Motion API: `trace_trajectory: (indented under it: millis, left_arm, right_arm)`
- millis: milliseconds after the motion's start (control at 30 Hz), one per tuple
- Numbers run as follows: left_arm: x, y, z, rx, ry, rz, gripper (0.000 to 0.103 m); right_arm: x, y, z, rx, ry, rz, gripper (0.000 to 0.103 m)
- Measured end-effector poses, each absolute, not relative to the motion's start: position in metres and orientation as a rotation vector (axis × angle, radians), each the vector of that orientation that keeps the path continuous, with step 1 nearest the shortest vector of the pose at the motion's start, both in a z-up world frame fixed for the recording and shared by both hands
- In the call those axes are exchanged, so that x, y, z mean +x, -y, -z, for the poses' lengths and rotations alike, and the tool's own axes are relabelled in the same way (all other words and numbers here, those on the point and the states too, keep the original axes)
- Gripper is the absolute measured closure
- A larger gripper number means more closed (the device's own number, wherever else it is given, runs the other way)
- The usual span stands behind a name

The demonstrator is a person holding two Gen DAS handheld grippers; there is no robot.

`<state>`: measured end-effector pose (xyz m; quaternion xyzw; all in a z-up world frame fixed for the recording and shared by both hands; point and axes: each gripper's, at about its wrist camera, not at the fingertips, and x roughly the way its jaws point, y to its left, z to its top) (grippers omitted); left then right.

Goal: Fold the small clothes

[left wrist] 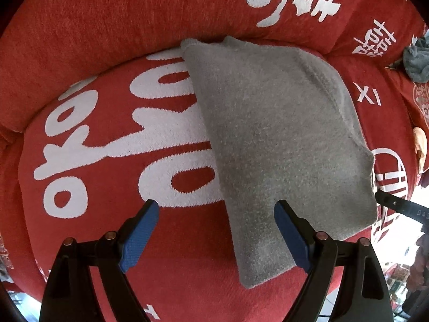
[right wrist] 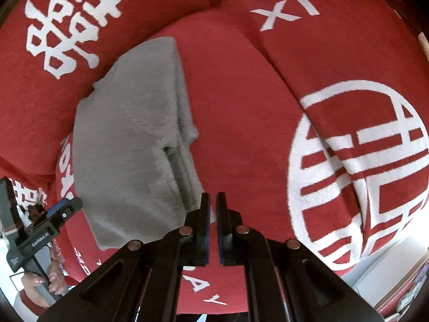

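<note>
Grey garment point(left wrist: 281, 139) lies folded on the red sofa cushion point(left wrist: 107, 241) with white lettering; centre-right of the left wrist frame, left of centre in the right wrist frame. Left gripper point(left wrist: 216, 209): jaws spread wide, empty, one blue pad point(left wrist: 291, 234) over the garment's lower edge; contact unclear. Right gripper point(right wrist: 212, 197): jaws pressed nearly together, nothing between them, just beside the garment's lower right edge. A second grey cloth point(left wrist: 417, 61) sits bunched at far right of the left wrist frame.

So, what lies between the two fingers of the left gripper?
In the left wrist view, bare red cushion cover and the near corner of the folded grey cloth lie between the left gripper fingers.
</note>
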<state>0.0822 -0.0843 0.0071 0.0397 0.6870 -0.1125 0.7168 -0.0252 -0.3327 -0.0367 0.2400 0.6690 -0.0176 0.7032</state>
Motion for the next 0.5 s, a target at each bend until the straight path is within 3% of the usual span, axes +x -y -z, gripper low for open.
trace_trajectory:
  millis: [300,400,500]
  left_arm:
    - [0.0821,0.082,-0.0054,0.062,-1.54,0.239,0.014]
    - [0.083,0.0798,-0.0055,0.043,-1.542,0.232,0.0]
    - [0.0855,0.0791,-0.006,0.043,-1.542,0.228,0.0]
  right_arm:
    - [-0.0252,0.3263,0.0373,0.533,-1.495,0.023,0.093]
    - [-0.0235,0.3283,0.0366,0.53,-1.492,0.025,0.092]
    - [-0.0198,0.3302,0.0362,0.529,-1.487,0.029,0.082]
